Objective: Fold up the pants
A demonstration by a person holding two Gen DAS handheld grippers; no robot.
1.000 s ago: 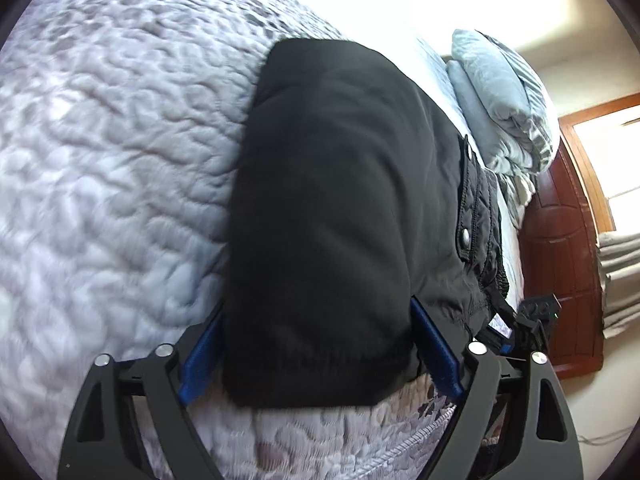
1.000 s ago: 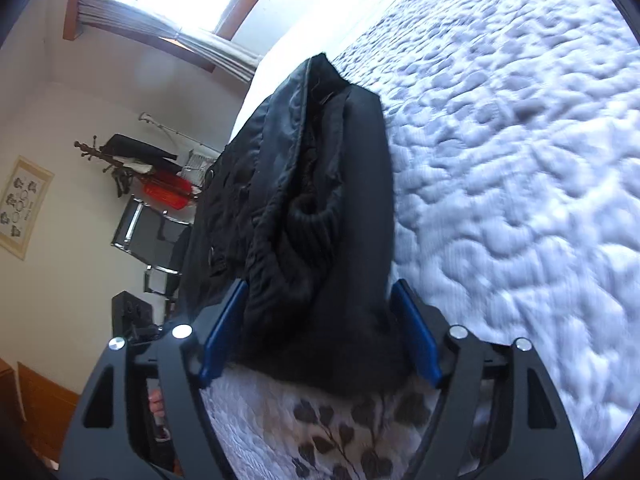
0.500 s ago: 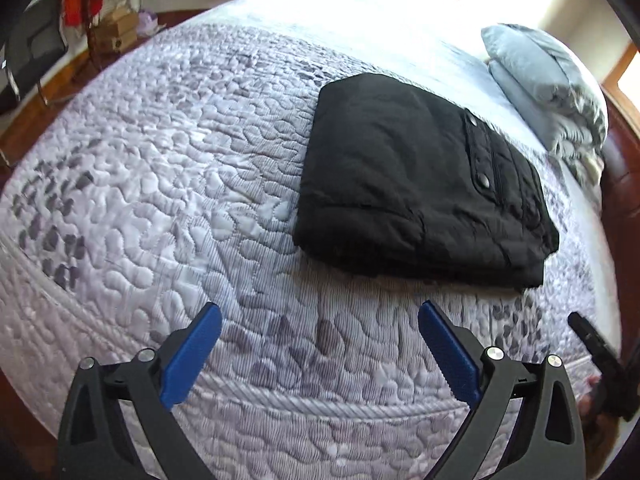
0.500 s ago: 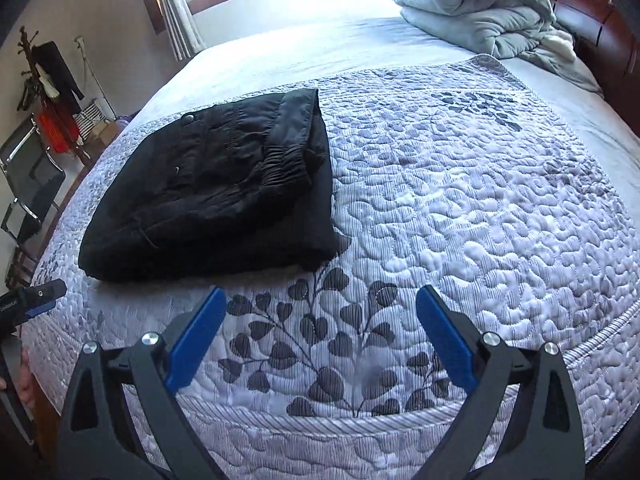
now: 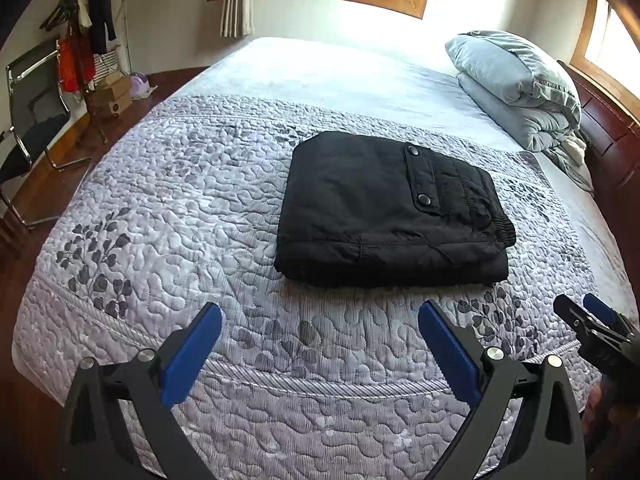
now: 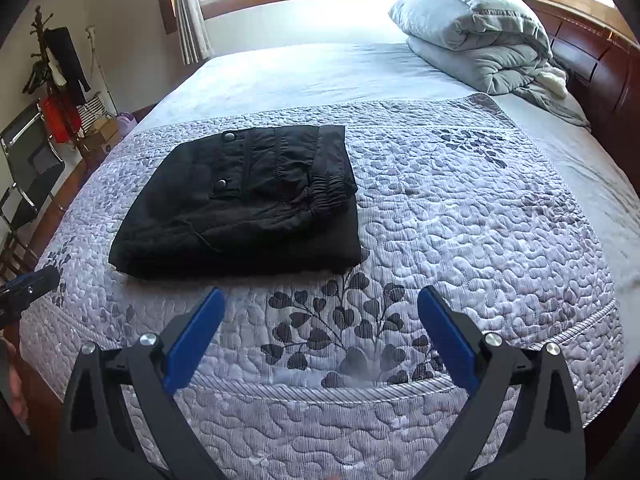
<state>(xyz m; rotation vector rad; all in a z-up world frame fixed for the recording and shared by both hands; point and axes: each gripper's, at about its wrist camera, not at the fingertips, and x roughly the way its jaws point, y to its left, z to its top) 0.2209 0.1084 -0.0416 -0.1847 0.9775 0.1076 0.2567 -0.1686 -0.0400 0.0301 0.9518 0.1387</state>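
Pants (image 5: 390, 210): folded compact near bed's (image 5: 168, 184) front edge, so you're likely done.
Left claw (image 5: 320, 354): released, empty.
Right claw (image 6: 322, 338): released, clear.

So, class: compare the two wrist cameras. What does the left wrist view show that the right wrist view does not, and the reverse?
Only the left wrist view shows the open left gripper from behind, with the right gripper's tips at its right edge. Only the right wrist view shows the open right gripper from behind. Both share the folded black pants lying free on the quilt, the grey pillows and the chair.
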